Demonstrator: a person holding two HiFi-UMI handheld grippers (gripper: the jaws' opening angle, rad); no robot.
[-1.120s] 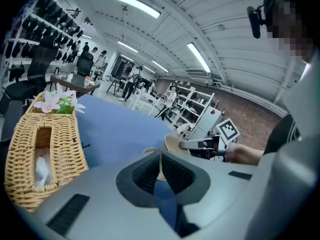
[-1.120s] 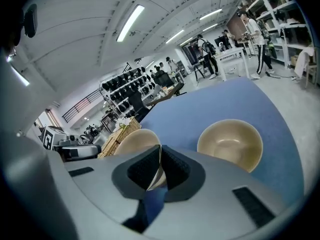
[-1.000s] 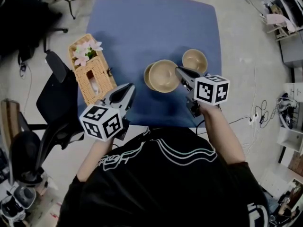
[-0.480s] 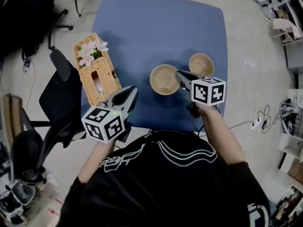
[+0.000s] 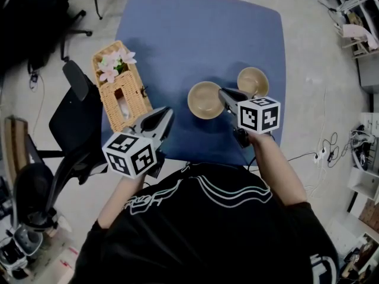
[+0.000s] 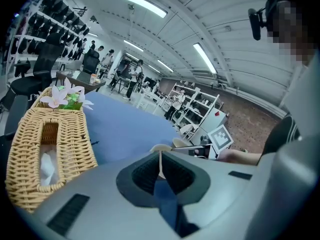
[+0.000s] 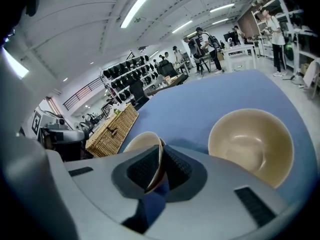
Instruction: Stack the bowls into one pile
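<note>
**Right gripper** (image 7: 159,154) — clenched on the near rim of the held bowl (image 5: 205,100), with the rim standing upright between the pads. This bowl appears to rest on the blue table (image 5: 195,34), toward its front edge. Whether it is a single bowl or a nested pair cannot be told.

**Loose bowl** (image 5: 252,80) — upright and empty, just beside the right gripper on its outer side. It stands apart from the held bowl and close to the table's right edge.

**Left gripper** (image 5: 165,113) — jaws together on nothing, hanging over the front-left part of the table beside the basket (image 5: 121,96).

**Step in hand (judged)** — joining the two bowls. The pile is not yet complete, since the loose bowl stands alone.

**Next move (judged), one of two:**
- Raise the held bowl by its rim, keep it level, and lower it centred into the other.
- Let go, back straight out, and fetch the loose bowl instead.

A pinch on a thin rim lets a bowl tilt.

**Edges and room:**
- There is little margin to the right of the loose bowl, so a sideways nudge could send it off the table.
- The cloth is broad and bare behind the bowls and to their left.
- The basket is well apart from both bowls.
</note>
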